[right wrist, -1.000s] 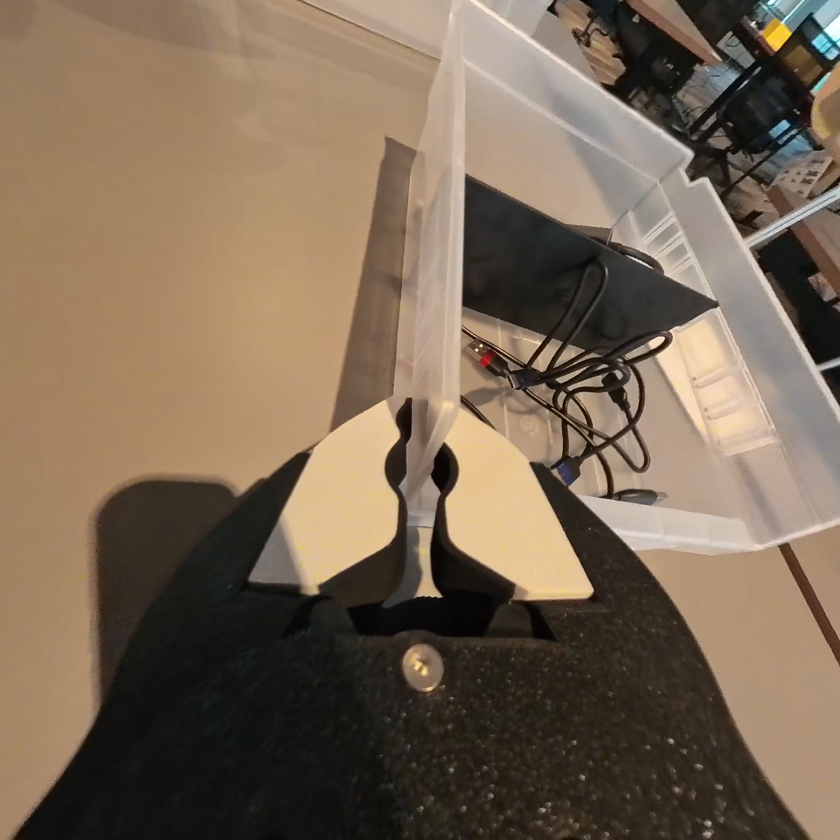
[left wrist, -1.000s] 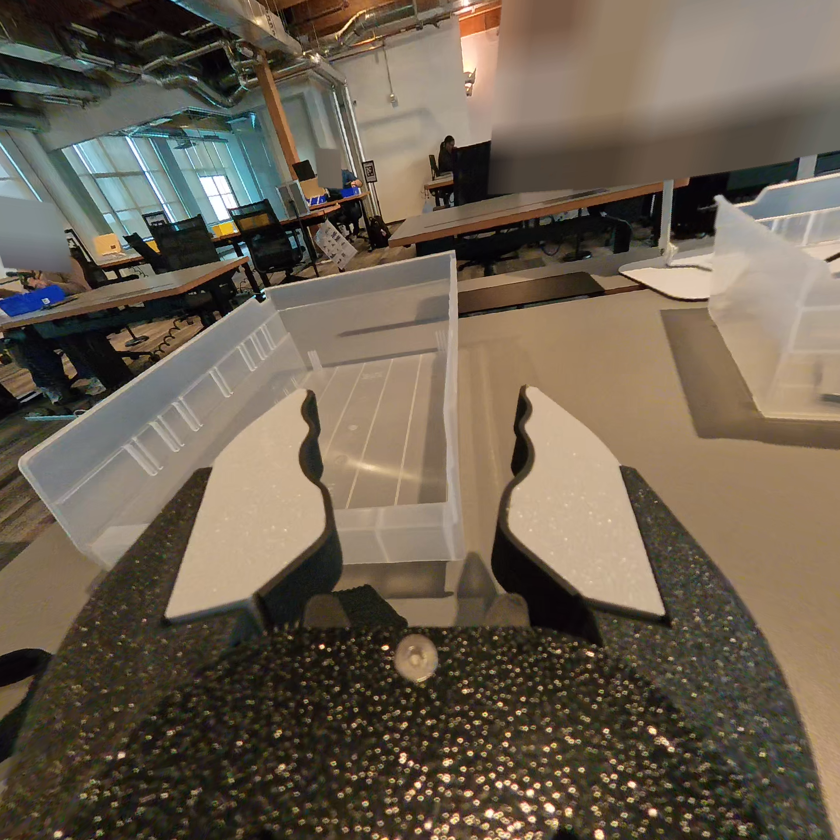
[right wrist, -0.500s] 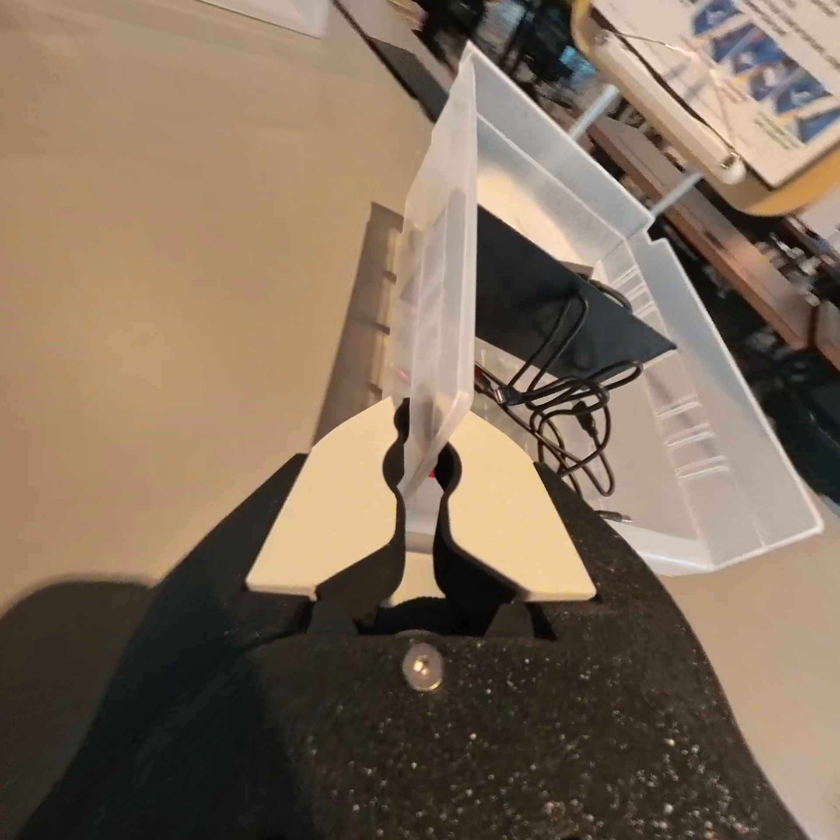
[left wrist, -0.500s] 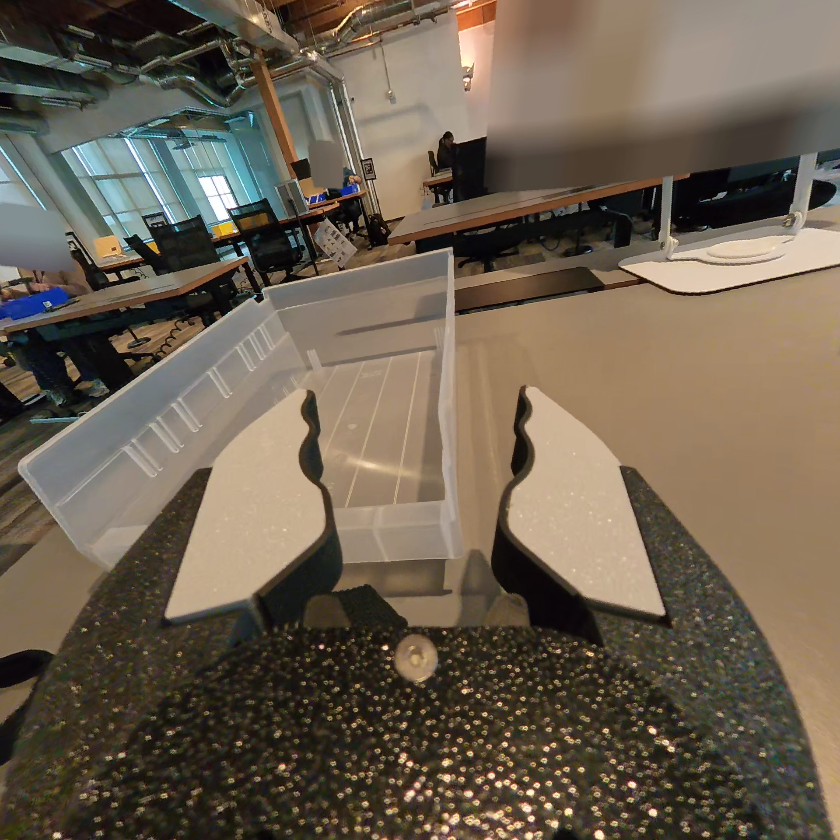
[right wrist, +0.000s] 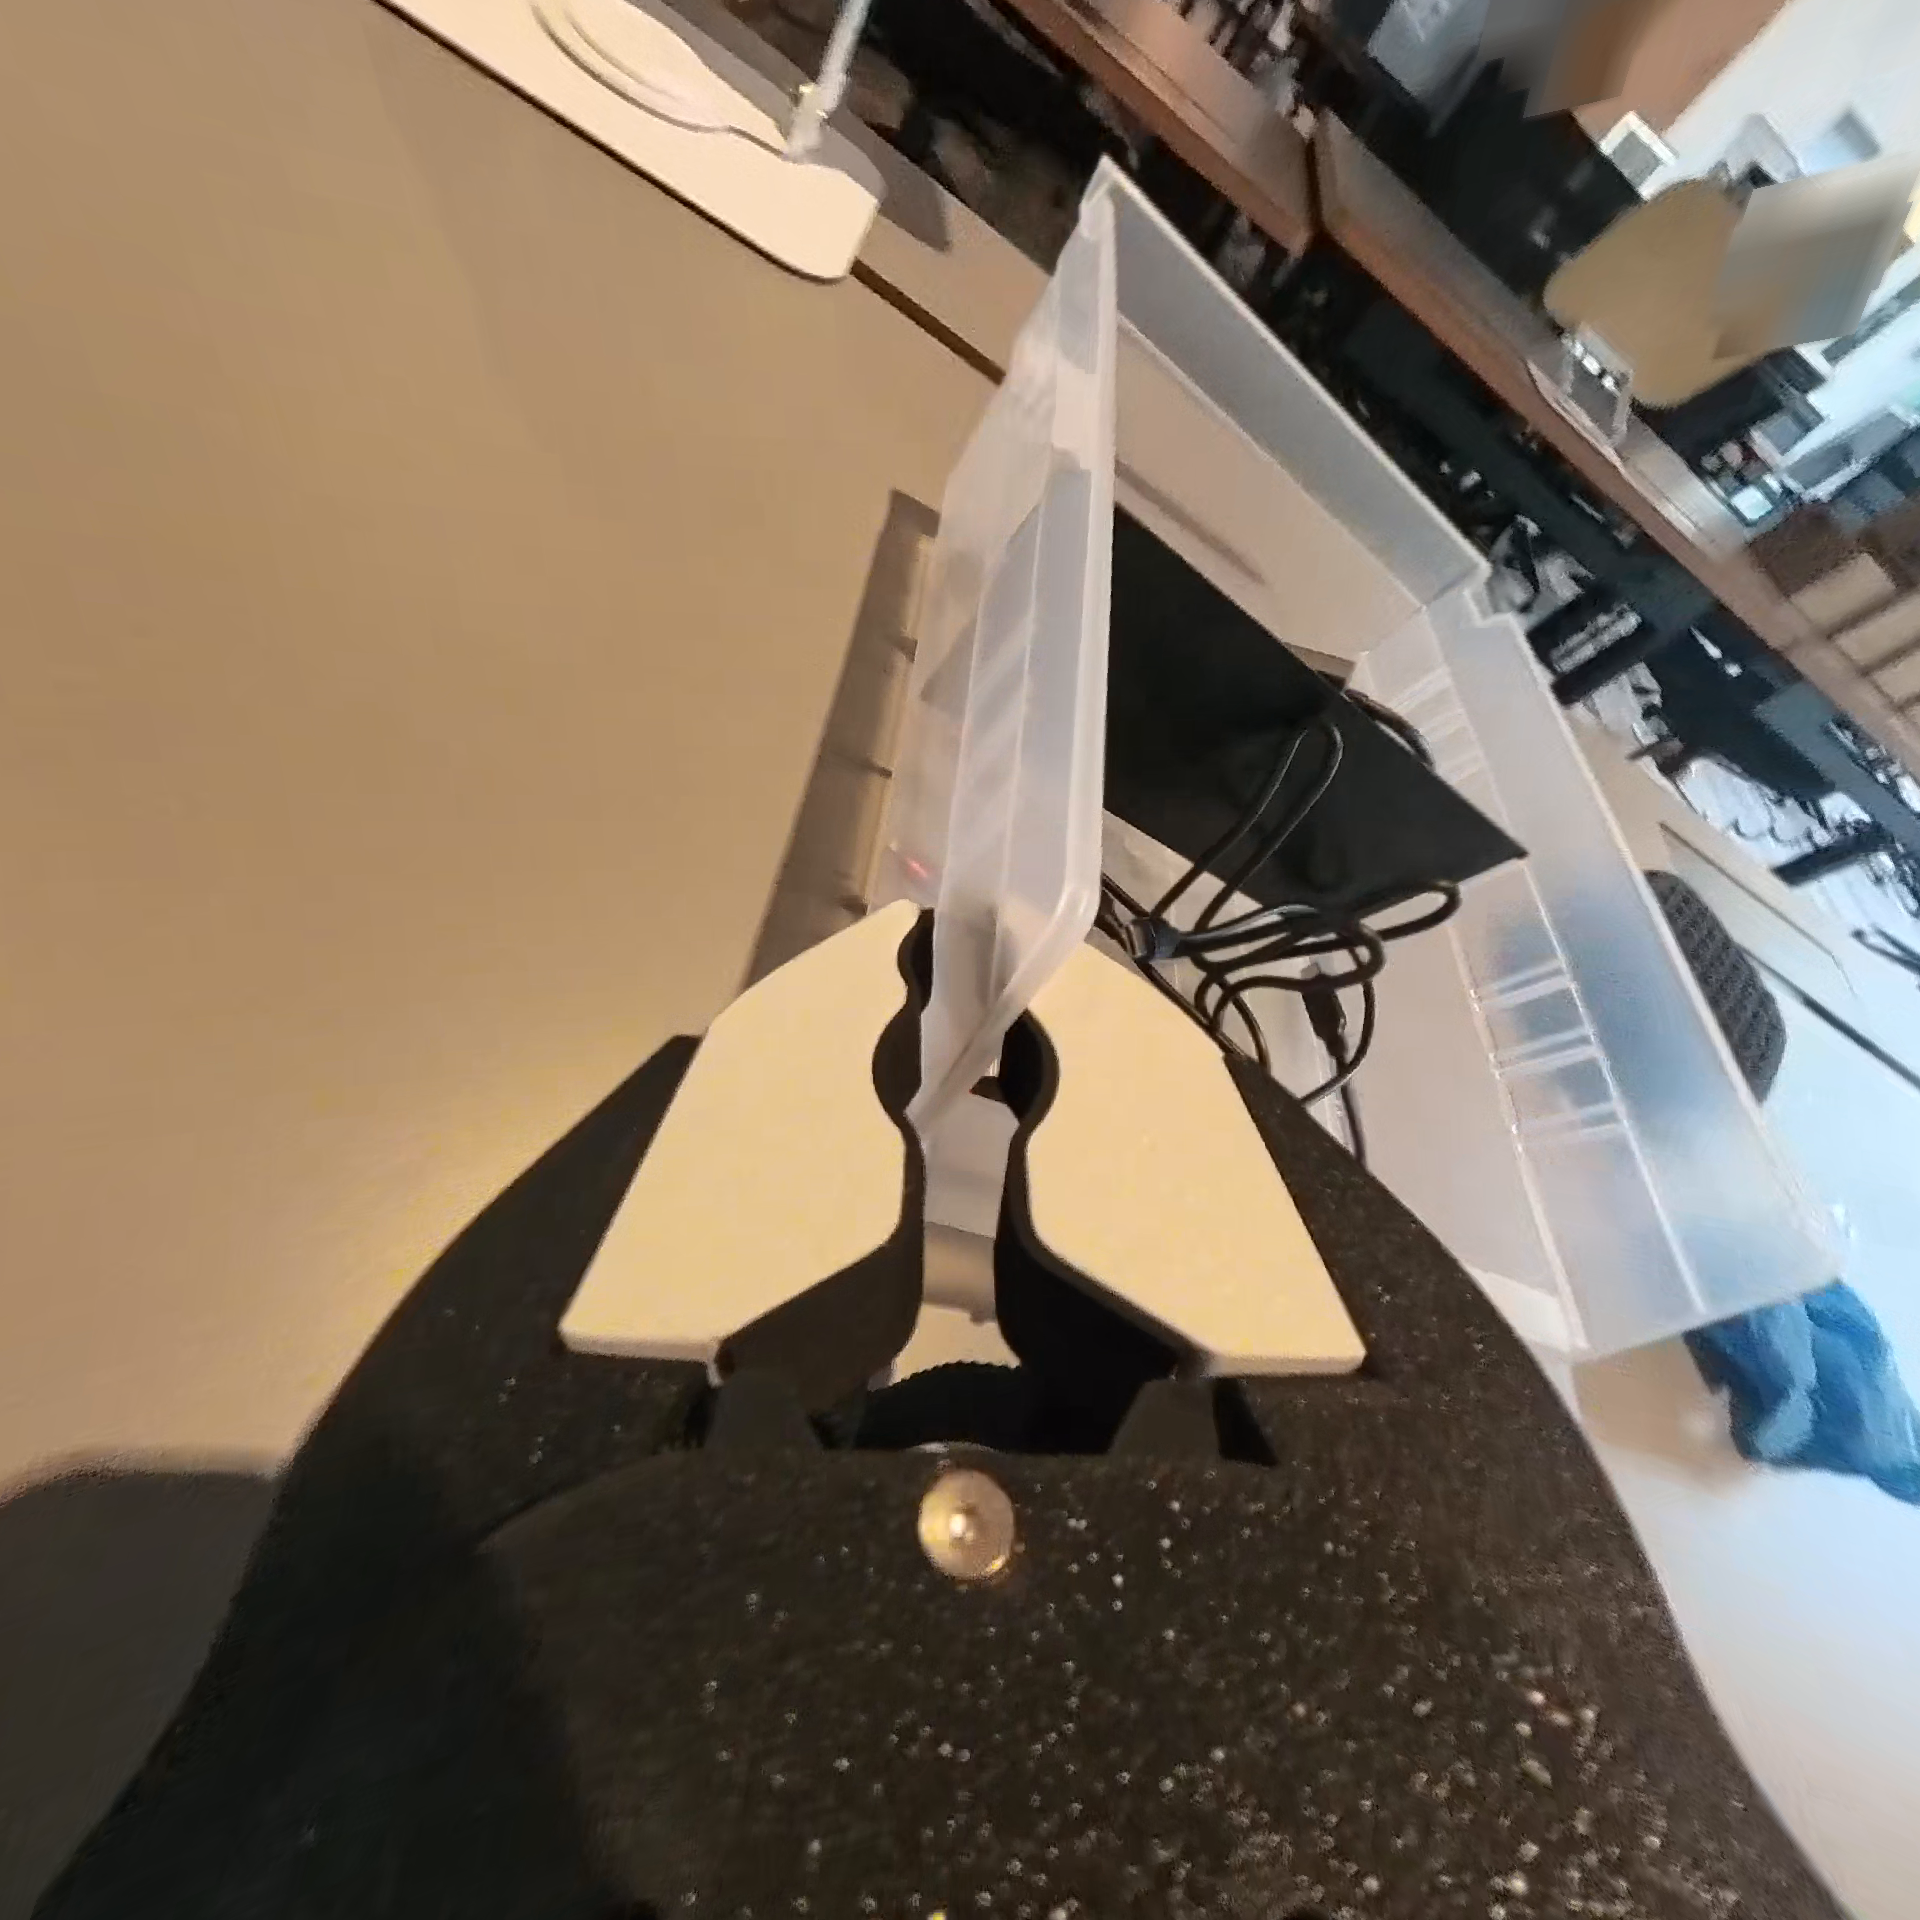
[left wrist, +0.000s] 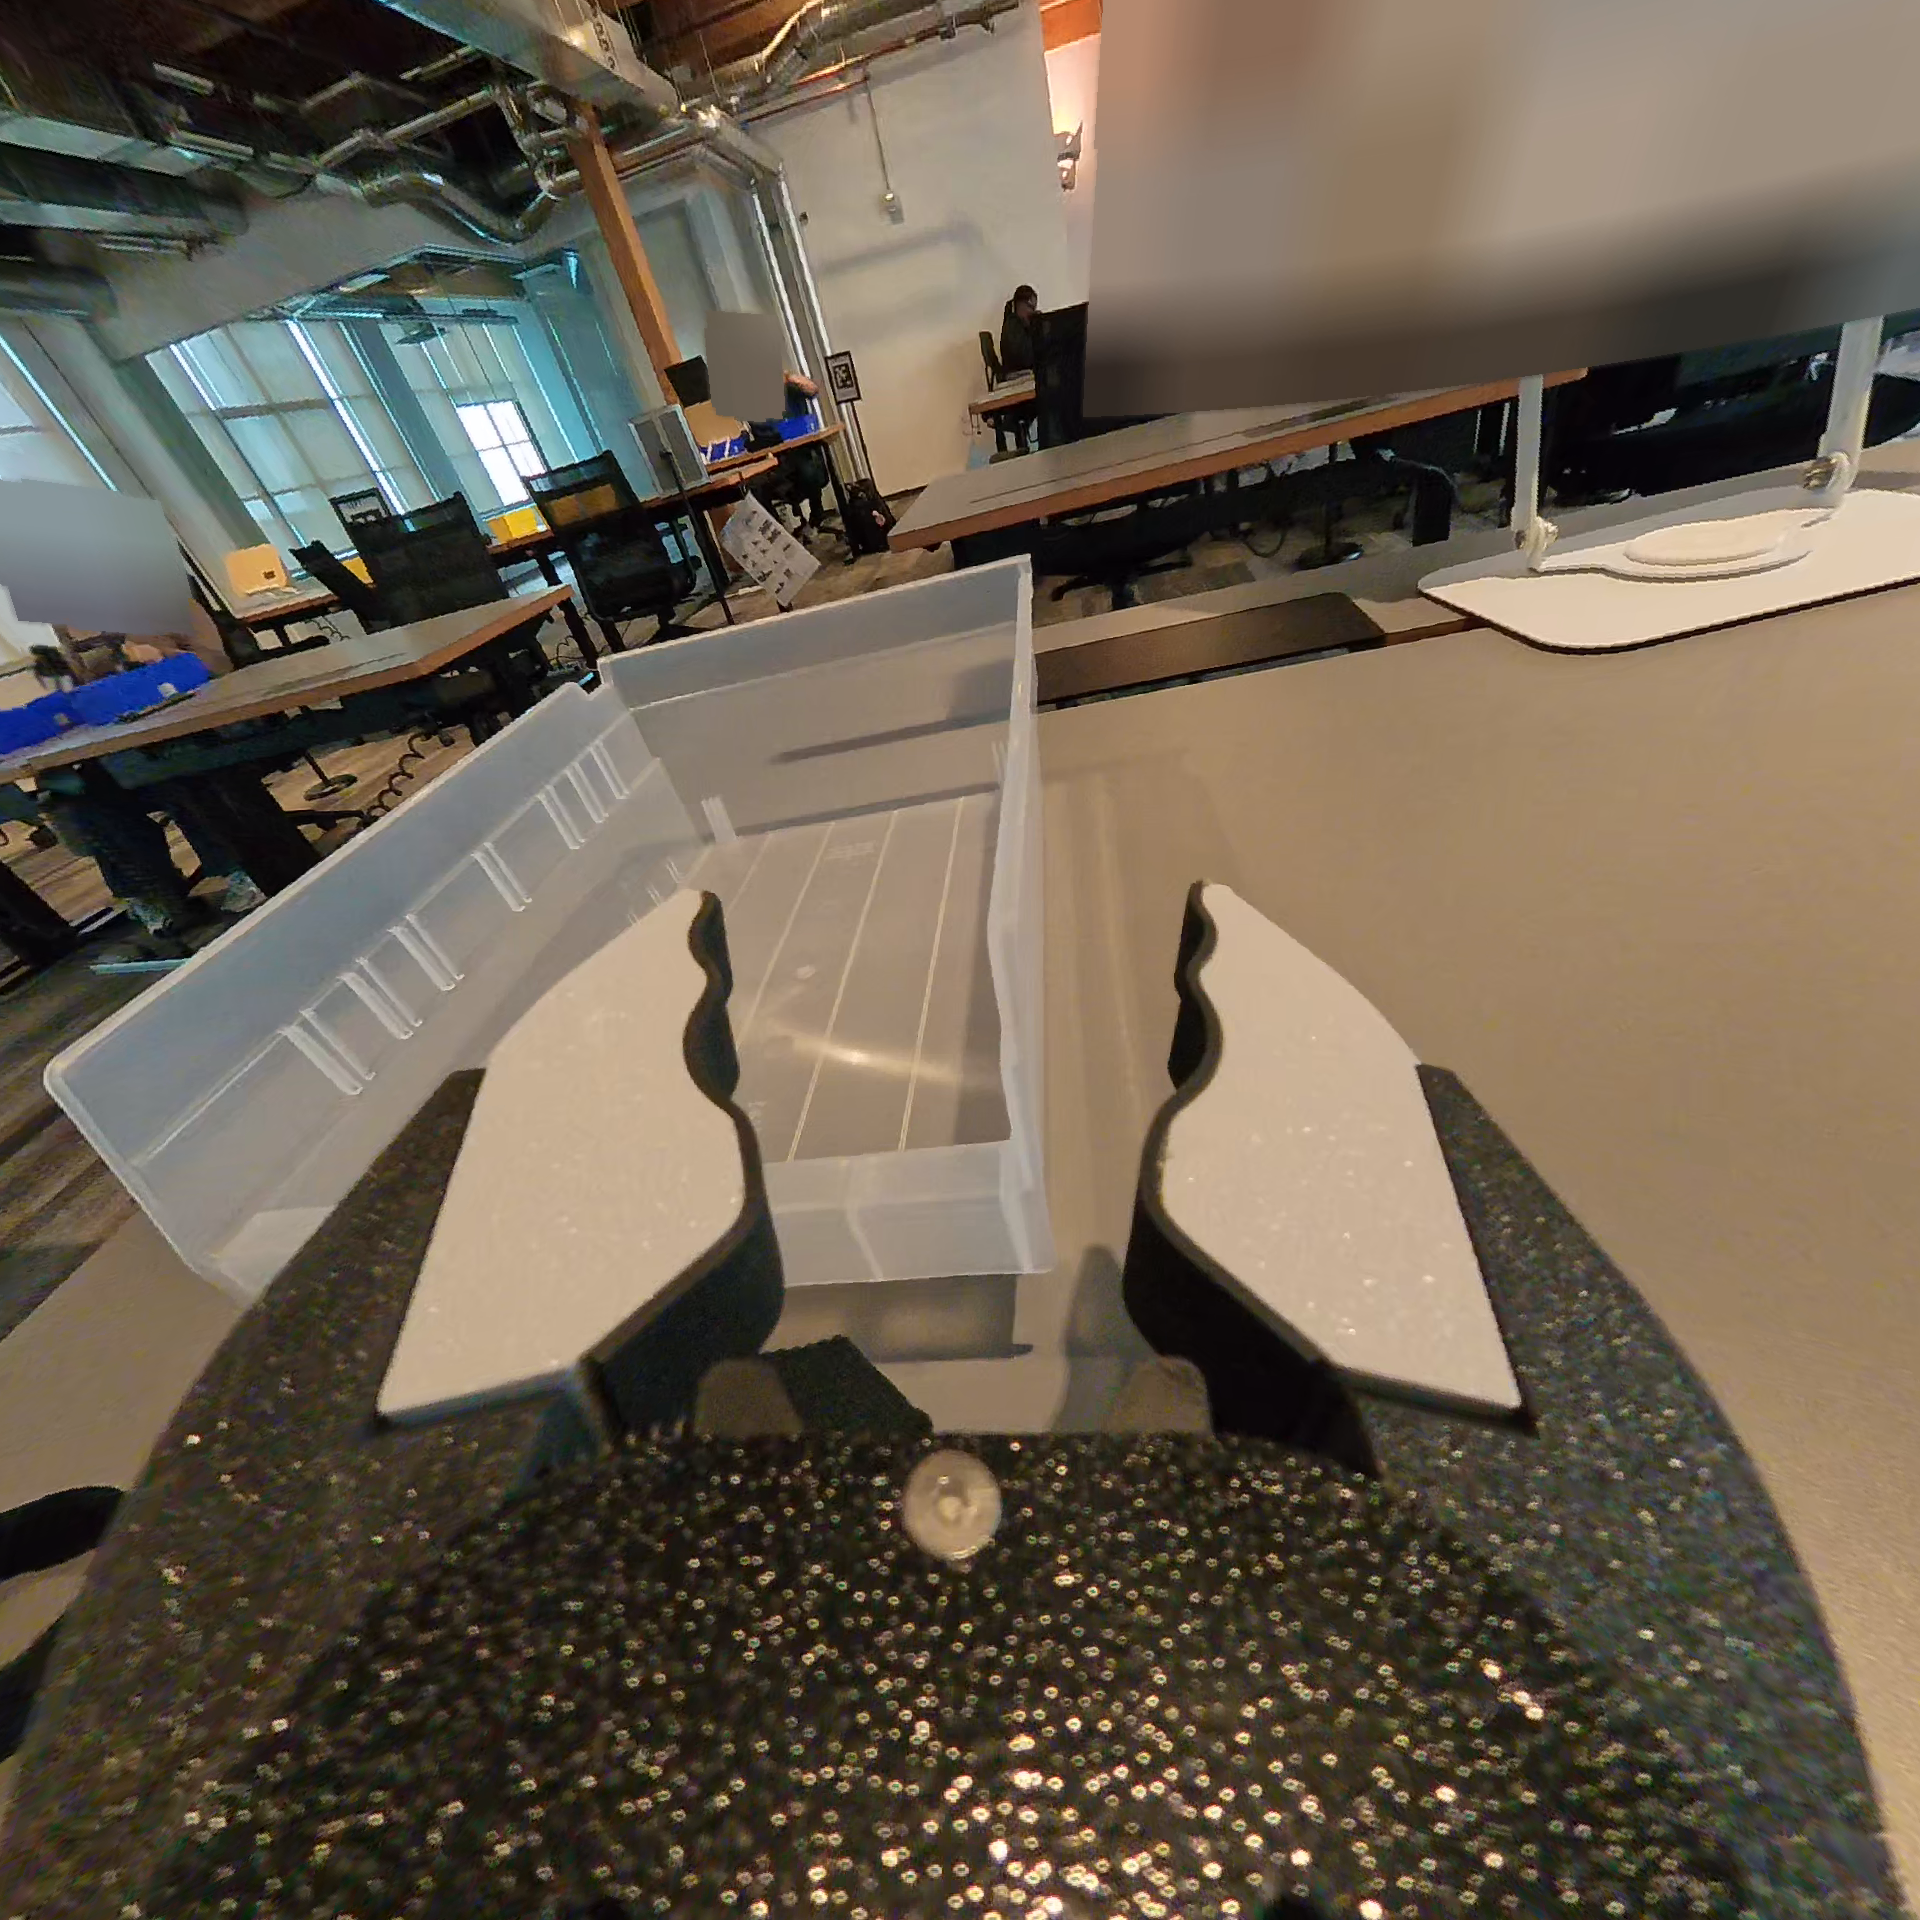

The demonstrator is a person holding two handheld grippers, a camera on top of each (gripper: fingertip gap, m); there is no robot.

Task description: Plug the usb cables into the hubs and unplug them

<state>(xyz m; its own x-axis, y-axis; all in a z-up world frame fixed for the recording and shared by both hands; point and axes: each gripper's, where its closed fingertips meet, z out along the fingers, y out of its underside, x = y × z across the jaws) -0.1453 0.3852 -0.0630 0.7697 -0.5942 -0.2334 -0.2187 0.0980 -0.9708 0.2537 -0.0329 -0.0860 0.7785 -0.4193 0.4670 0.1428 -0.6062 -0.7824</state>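
In the left wrist view my left gripper [left wrist: 954, 904] is open. It straddles the right wall [left wrist: 1013, 935] of an empty clear plastic bin [left wrist: 416, 935] on the beige table, and neither pad touches the wall. In the right wrist view my right gripper [right wrist: 997, 935] is shut on the near wall [right wrist: 1029, 623] of a second clear bin and holds it tilted. The wall sits skewed between the pads. Black USB cables [right wrist: 1299, 935] lie coiled inside that bin, beside a flat black panel [right wrist: 1247, 727]. No hub is clearly visible.
A white flat stand base [left wrist: 1683, 561] sits at the table's far right edge; it also shows in the right wrist view [right wrist: 665, 135]. A blue cloth [right wrist: 1808, 1382] lies below the held bin's corner. Desks and chairs stand beyond the table. The gap from one gripper's tips to the other's is roughly 60 cm.
The right gripper has swung and tilted the bin with the cables; its wall has twisted between the pads. That bin has left the left wrist view's right edge. The left gripper has not moved.
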